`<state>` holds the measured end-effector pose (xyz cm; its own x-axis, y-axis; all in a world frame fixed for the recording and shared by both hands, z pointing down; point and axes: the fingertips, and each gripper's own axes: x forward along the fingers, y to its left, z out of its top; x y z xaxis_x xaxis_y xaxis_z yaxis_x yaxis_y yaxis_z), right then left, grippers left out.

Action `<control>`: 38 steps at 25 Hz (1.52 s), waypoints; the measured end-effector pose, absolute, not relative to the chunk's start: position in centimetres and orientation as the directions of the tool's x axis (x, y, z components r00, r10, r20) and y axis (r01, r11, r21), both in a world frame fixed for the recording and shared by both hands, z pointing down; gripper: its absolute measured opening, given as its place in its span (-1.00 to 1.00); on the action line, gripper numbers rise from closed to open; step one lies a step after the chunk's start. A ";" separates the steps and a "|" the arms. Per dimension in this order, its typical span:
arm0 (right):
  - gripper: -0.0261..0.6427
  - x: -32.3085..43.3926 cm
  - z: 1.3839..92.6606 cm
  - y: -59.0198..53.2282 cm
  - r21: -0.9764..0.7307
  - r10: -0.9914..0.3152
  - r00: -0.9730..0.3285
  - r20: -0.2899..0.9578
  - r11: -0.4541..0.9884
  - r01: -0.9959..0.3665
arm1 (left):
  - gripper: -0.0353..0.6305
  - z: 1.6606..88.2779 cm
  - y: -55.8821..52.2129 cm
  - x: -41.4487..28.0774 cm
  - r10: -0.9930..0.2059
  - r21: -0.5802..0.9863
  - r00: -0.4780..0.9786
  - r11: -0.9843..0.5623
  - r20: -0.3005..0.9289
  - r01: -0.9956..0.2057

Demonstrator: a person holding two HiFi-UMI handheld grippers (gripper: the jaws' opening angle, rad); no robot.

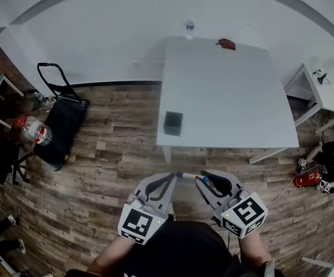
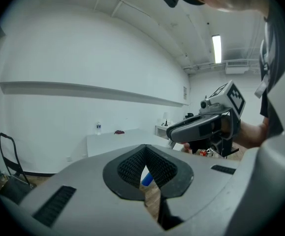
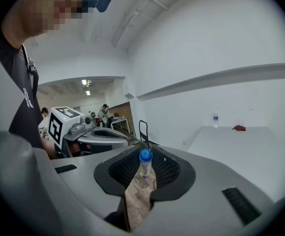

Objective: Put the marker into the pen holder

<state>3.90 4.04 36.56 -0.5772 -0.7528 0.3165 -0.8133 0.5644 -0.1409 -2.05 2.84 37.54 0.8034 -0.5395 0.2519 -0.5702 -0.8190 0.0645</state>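
While clamped on one marker (image 1: 190, 176), left hand-held gripper (image 1: 175, 176), right hand-held gripper (image 1: 203, 179), jaws narrow

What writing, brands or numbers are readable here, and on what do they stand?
No text anywhere reads clearly.
Cubes: black-and-white square patterns, no letters.
Table bottle: label too small to read.
Floor bottle: label blurred.
Marker: any print too small to read.

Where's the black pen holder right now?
In the head view, the pen holder stands near the front left corner of the white table, far from the water bottle at the back.
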 end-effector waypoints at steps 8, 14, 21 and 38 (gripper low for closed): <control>-0.68 3.4 37.0 -1.0 -0.105 -0.797 -0.508 0.328 0.503 -0.858 | -0.88 38.1 -1.4 -2.5 -0.496 0.081 0.833 -0.846 0.243 -0.527; -0.68 4.8 38.0 -5.4 -0.077 -0.813 -0.465 0.350 0.470 -0.879 | -0.88 39.0 -4.1 -1.7 -0.491 0.106 0.831 -0.842 0.261 -0.530; -0.68 6.3 41.7 -11.8 -0.046 -0.804 -0.447 0.393 0.468 -0.882 | -0.88 39.9 -9.0 -0.5 -0.542 0.124 0.792 -0.798 0.280 -0.590; -0.68 6.1 56.6 -21.0 -0.081 -0.651 -0.484 0.585 0.547 -0.833 | -0.88 45.2 -16.8 1.2 -0.602 0.187 0.677 -0.673 0.423 -0.715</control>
